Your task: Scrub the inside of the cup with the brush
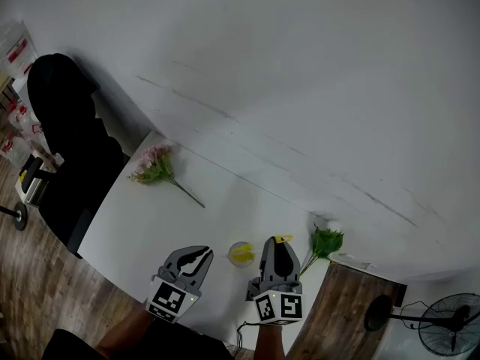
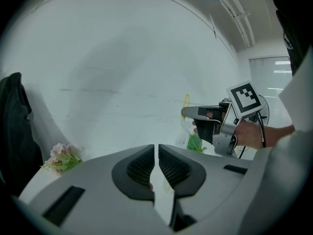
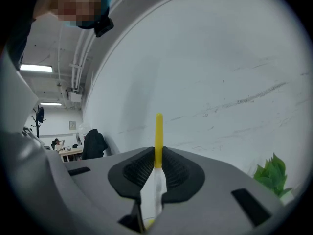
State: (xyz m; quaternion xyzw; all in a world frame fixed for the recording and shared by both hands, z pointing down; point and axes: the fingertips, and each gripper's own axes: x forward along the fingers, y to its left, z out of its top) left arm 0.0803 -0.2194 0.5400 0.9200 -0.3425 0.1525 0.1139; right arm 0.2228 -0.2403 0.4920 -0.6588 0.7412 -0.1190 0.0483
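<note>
One yellow-handled brush (image 3: pixel 159 131) clamped upright in right gripper (image 1: pixel 276 247), lower centre of head view. Cup (image 1: pixel 241 253) on white table (image 1: pixel 142 223), just left of it. Left gripper (image 1: pixel 196 256) at lower left, jaws drawn together, nothing between. Pink flowers (image 1: pixel 154 165) left of centre; green sprig (image 1: pixel 325 242) lower right.

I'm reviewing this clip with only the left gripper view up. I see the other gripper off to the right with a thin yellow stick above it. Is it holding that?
Observer: Yes. In the right gripper view the right gripper has its tongs shut on that yellow brush handle, which stands up between them.
Operator: And the cup?
Observer: The head view shows the cup standing on the white table, between the left gripper and the right one.
Operator: Is the brush in it?
Observer: No. In the head view the handle's yellow tip pokes out past the right tongs, beside the cup rather than in it.
</note>
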